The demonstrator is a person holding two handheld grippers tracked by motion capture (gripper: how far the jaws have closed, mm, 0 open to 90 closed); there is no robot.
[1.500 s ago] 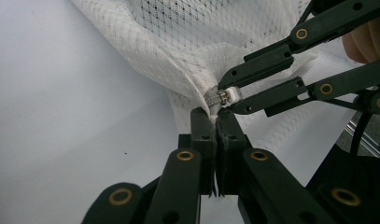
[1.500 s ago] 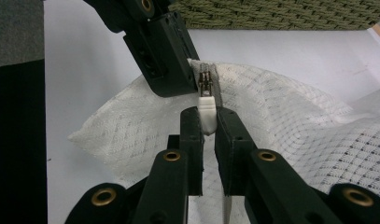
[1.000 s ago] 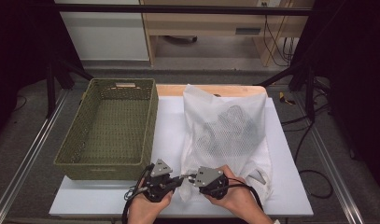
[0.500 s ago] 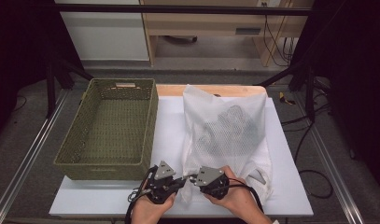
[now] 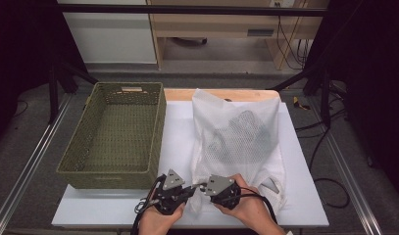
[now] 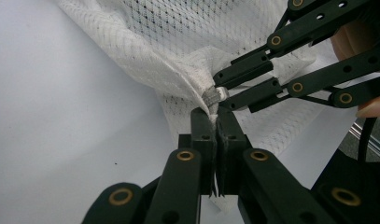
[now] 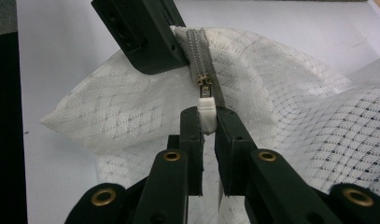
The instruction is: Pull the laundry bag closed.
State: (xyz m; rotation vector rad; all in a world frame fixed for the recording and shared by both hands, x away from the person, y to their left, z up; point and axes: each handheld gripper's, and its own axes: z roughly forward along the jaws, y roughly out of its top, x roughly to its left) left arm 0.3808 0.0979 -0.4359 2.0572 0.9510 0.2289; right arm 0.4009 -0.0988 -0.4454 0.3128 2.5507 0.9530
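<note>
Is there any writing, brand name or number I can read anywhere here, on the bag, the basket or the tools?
None can be read.
The green basket has a small tag at its far rim, too blurred to read.
The white mesh bag shows no print.

A lab or test room set up for recording: a white counter (image 5: 177, 147) stands framed by black metal struts (image 5: 187, 9), with dark curtains (image 5: 378, 73) at both sides, loose cables (image 5: 324, 161) on the grey floor (image 5: 25, 156) and plain wooden furniture (image 5: 226, 24) at the far wall.

white table (image 5: 177, 132) with green woven basket (image 5: 113, 134) beside white mesh bag (image 5: 236, 142), seemingly apart
</note>
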